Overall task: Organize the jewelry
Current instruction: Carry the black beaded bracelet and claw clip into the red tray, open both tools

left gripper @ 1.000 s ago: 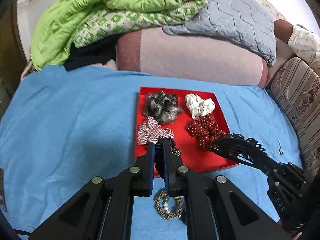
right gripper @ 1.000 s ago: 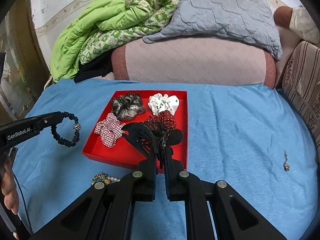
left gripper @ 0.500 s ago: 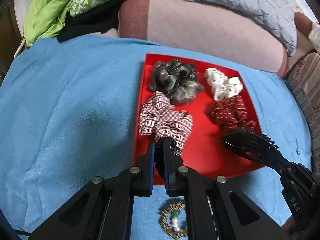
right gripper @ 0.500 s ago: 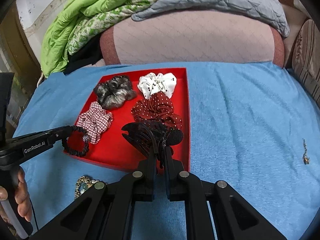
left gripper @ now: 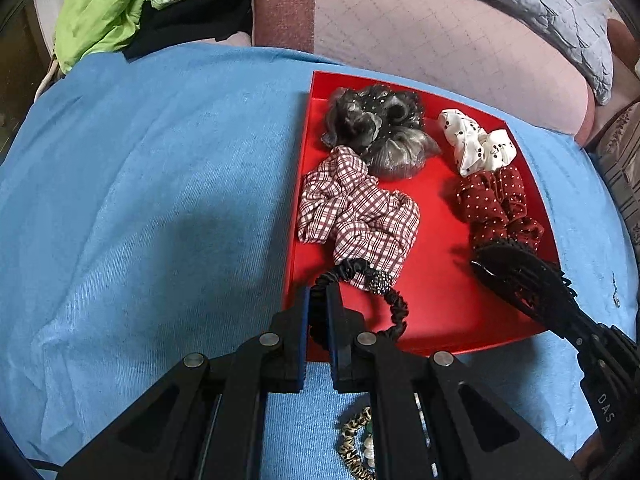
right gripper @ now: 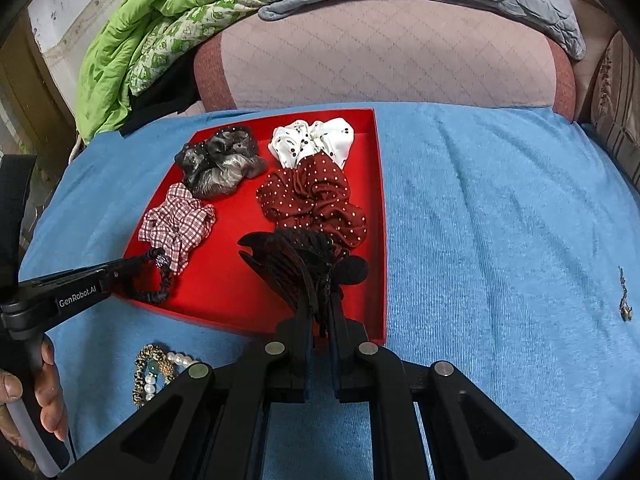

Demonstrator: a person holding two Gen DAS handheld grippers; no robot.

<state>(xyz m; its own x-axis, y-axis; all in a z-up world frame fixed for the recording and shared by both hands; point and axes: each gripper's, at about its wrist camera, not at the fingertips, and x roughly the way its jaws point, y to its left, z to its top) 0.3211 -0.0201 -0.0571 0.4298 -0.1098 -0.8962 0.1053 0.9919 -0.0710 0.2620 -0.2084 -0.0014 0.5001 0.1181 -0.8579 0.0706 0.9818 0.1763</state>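
A black hair tie [left gripper: 362, 280] with a beaded knot is pinched in the narrow jaws of the left gripper [left gripper: 319, 300], over the near left corner of the red tray [left gripper: 448, 292]. A black hair claw [right gripper: 304, 268] is clamped in the right gripper [right gripper: 322, 312] above the tray's near right part, beside four scrunchies [right gripper: 316, 196]. Bracelets [right gripper: 154, 368] lie on the blue cloth [right gripper: 500, 220].
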